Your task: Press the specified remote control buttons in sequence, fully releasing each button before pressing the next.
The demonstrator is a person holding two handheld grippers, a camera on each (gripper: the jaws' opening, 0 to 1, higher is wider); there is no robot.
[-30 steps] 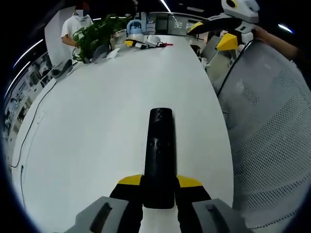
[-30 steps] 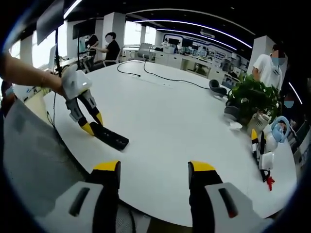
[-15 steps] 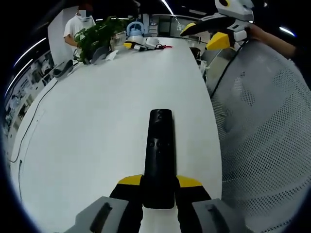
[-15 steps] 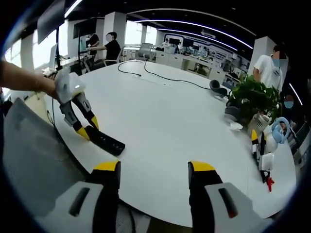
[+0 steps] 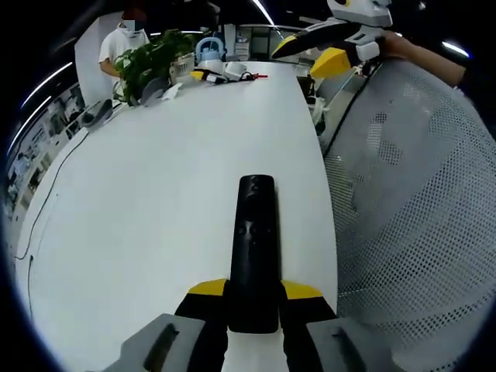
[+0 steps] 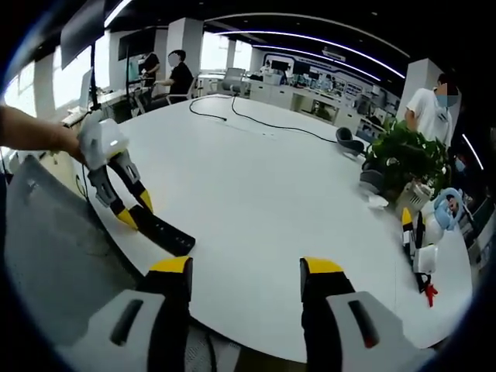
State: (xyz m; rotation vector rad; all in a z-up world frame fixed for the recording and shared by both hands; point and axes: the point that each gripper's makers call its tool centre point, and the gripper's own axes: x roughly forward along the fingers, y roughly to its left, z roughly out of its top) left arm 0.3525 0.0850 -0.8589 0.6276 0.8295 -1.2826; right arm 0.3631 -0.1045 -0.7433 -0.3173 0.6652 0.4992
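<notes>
My left gripper (image 5: 253,291) pinches the near end of the black remote control (image 5: 255,248), which runs straight ahead from my fingertips above the white table (image 5: 155,194). A mesh chair back (image 5: 411,217) stands just to the right. My right gripper (image 6: 246,269) hangs with its jaws spread and bare over the table edge, the held remote lying ahead to its left, a potted plant (image 6: 407,155) far ahead right.

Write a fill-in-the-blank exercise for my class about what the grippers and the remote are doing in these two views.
1. The left gripper is shut on the black ____.
2. The right gripper has its jaws ____, holding nothing.
3. The remote lies over the ____ table.
4. Beside the table stands a mesh-backed ____.

Missing words: remote; open; white; chair
</notes>
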